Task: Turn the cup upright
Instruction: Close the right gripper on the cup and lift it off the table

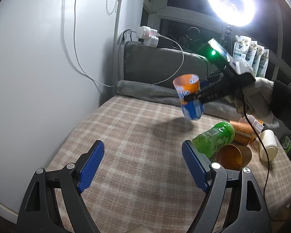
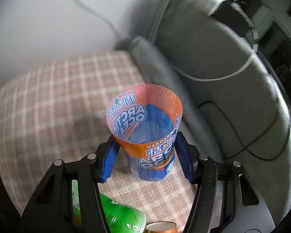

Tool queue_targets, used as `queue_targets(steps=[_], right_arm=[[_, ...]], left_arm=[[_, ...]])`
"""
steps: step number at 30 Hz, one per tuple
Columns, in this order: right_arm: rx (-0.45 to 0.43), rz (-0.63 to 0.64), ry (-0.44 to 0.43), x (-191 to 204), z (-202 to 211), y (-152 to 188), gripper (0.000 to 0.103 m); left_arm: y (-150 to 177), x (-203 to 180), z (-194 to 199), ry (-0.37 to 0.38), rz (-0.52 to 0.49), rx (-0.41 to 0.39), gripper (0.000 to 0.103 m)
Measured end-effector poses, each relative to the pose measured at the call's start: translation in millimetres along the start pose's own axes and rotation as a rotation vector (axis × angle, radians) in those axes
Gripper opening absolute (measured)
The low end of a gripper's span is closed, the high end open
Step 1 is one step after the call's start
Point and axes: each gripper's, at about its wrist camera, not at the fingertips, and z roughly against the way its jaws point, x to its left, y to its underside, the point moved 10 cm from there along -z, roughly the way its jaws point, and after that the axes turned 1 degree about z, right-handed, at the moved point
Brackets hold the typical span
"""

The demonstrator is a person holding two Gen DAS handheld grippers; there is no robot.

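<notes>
The orange and blue cup (image 1: 189,97) hangs in the air above the plaid cloth (image 1: 126,136), mouth up and slightly tilted. My right gripper (image 1: 199,95) is shut on its middle. In the right wrist view the cup (image 2: 147,136) stands between the blue pads (image 2: 108,161), its open mouth toward the camera; the right gripper (image 2: 145,155) squeezes it on both sides. My left gripper (image 1: 141,161) is open and empty, low over the near part of the cloth, well short of the cup.
A green bottle (image 1: 213,137) lies on its side at the right, with a brown paper cup (image 1: 234,155), an orange can (image 1: 242,130) and a white bottle (image 1: 268,145) nearby. A grey cushion (image 1: 161,66) and folded towel back the cloth. A ring light (image 1: 230,2) glares above.
</notes>
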Motion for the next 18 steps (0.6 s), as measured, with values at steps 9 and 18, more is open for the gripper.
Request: queue_targets(steps=[9, 18], right_arm=[[-0.146, -0.113, -0.010, 2.2, 67.7, 8.1, 0.059], [-0.233, -0.190, 0.018, 9.4, 164.5, 62.0, 0.059]], left_arm=[[-5.4, -12.2, 19.5, 0.018, -0.021, -0.031, 0.082], [-5.7, -40.6, 44.6, 0.078, -0.061, -0.061, 0.082]])
